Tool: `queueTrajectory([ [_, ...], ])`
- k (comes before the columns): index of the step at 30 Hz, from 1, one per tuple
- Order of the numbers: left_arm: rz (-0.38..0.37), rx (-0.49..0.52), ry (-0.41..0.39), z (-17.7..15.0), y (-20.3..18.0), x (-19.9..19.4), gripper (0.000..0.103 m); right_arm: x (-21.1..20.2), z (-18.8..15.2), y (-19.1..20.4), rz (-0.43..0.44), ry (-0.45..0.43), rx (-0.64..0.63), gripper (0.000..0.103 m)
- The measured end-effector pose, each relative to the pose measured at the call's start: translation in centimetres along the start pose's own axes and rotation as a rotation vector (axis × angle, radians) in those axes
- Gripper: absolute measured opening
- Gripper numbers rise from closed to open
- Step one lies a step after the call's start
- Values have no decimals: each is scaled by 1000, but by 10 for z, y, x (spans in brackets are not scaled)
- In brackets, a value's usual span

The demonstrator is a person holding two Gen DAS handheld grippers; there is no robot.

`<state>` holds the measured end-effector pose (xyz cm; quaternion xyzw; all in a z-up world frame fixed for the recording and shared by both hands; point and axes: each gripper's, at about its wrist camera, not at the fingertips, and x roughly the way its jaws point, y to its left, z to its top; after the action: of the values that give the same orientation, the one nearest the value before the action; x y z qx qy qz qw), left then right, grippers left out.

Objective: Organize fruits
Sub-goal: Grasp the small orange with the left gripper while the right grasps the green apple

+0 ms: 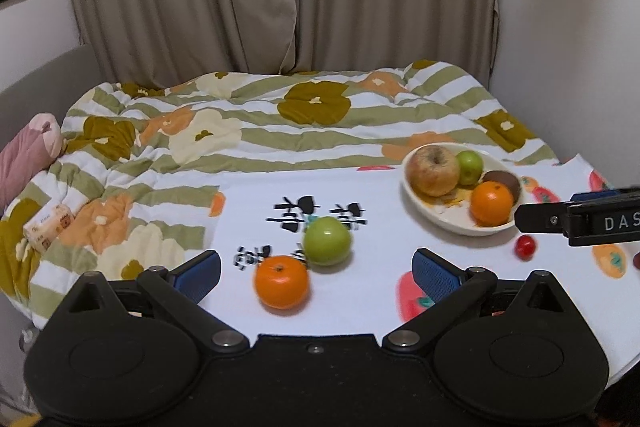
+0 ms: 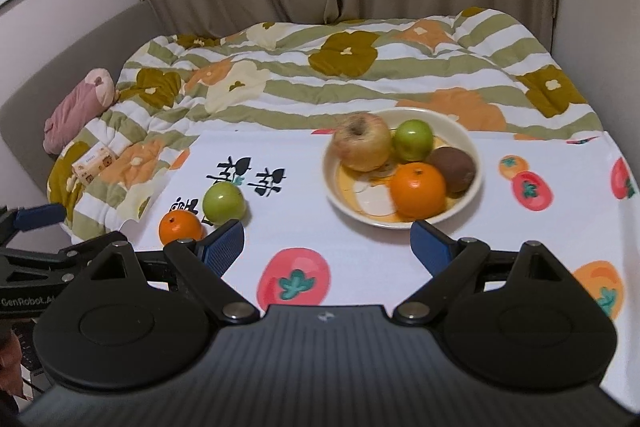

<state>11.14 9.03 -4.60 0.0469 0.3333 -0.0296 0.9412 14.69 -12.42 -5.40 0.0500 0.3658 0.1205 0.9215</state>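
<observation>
A cream bowl (image 1: 448, 221) (image 2: 336, 195) on the white printed cloth holds a yellow-red apple (image 2: 362, 147), a green apple (image 2: 414, 139), an orange (image 2: 418, 190) and a brown kiwi (image 2: 454, 163). A loose orange (image 1: 282, 281) (image 2: 180, 226) and a loose green apple (image 1: 327, 240) (image 2: 223, 202) lie on the cloth left of the bowl. A small red fruit (image 1: 525, 247) lies right of the bowl. My left gripper (image 1: 316, 273) is open, just before the loose orange. My right gripper (image 2: 326, 245) is open and empty, just before the bowl.
The cloth (image 2: 280, 227) with printed fruit and black characters covers a table before a bed with a flowered quilt (image 1: 240, 131). A tissue pack (image 1: 48, 225) and a pink pillow (image 1: 28, 151) lie at the left. Curtains hang behind.
</observation>
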Motion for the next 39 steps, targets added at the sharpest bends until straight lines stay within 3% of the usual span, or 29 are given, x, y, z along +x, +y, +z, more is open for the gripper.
queueTrajectory([
  [10, -76, 152, 66, -20, 37, 74, 102, 67, -3, 41, -17, 5, 6, 103],
  [17, -144, 213, 145, -30, 47, 118, 93, 112, -11, 63, 12, 47, 65, 103],
  [25, -181, 239, 183, -30, 53, 141, 86, 140, -12, 73, 27, 84, 138, 103],
  [35, -261, 244, 213, -32, 56, 156, 66, 155, -8, 82, 37, 114, 166, 103],
  [39, -266, 230, 202, -33, 56, 156, 65, 161, -6, 85, 44, 126, 158, 102],
])
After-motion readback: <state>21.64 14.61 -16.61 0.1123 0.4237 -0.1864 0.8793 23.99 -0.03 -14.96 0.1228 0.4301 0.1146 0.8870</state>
